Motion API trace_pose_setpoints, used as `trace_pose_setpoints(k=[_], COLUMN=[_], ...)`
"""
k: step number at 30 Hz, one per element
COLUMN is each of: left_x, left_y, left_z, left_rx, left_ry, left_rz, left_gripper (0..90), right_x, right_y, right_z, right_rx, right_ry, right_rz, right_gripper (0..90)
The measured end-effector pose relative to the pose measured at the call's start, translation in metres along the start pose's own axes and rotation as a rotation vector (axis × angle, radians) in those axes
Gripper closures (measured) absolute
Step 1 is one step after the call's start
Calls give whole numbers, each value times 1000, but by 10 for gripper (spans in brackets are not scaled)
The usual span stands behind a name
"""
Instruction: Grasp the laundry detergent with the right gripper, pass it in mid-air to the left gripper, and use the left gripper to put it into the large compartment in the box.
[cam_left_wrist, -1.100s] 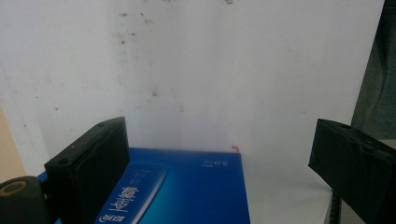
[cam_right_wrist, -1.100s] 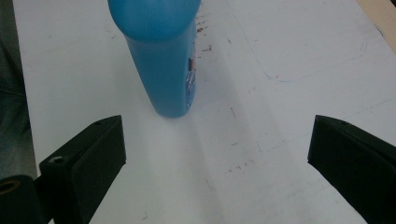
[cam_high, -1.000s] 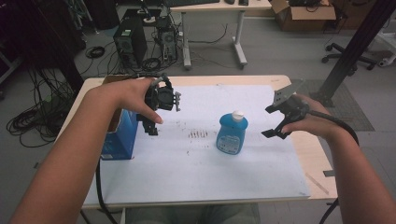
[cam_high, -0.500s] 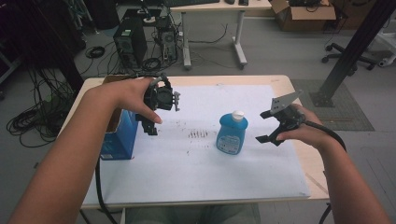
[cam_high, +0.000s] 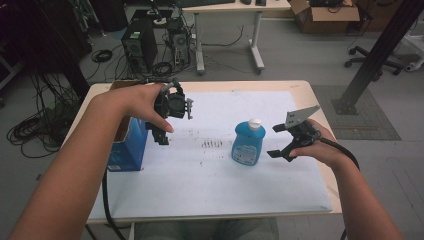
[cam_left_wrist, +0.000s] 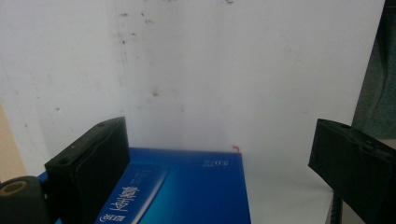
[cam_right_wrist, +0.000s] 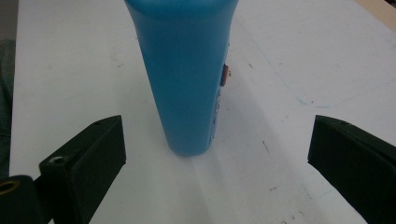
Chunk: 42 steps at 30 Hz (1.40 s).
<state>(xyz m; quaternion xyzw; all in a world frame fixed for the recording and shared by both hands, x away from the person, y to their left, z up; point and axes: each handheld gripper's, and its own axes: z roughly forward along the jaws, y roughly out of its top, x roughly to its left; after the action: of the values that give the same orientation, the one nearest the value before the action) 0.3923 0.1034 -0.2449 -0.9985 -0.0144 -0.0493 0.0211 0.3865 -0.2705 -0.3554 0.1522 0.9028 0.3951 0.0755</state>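
Light wooden desk (cam_high: 320, 107) under white paper sheet (cam_high: 215, 180); sheet carries dark smudges near middle. Behind desk on grey floor (cam_high: 300, 55): black computer tower (cam_high: 134, 46) standing, second tower (cam_high: 179, 37) beside it, tangled black cables (cam_high: 40, 127) at left. White-legged table (cam_high: 255, 30) farther back. Open cardboard box (cam_high: 325, 10) at top right; black office chair base (cam_high: 372, 55) beside dark slanted post (cam_high: 382, 47).

- A pale wooden bench (cam_high: 320, 107) carries a white paper sheet (cam_high: 210, 175) marked with dark smudges.
- Grey concrete floor (cam_high: 300, 55) lies around it.
- Black computer towers (cam_high: 135, 45) and tangled cables (cam_high: 30, 132) stand behind.
- A brown cardboard box (cam_high: 325, 9) sits far back.
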Motion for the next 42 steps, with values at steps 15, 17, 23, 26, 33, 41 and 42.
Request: trace_pose_setpoints(k=[15,17,23,26,33,41,42], left_x=[-1,-1,-1,-1,-1,-1,-1], left_y=[4,4,5,5,3,3,3], left_z=[2,2,2,2,1,2,2], left_rx=[6,7,-1,0,0,-2,-1], left_ry=[-2,-3,0,1,1,-2,-1], left_rz=[9,8,10,10,10,6,11], left_gripper=[55,55,54,55,54,54,54], right_x=[5,6,8,9,9,10,10], right_y=[-13,-14,-16,-16,-17,-23,-24], right_z=[8,10,19,24,35,41,42], right_rx=[-82,-89,-118,-129,-158,-190,-195], right_ry=[21,22,30,35,41,42,43], right_rz=[39,41,46,49,57,72,76], right_gripper=[40,39,37,38,39,36,36])
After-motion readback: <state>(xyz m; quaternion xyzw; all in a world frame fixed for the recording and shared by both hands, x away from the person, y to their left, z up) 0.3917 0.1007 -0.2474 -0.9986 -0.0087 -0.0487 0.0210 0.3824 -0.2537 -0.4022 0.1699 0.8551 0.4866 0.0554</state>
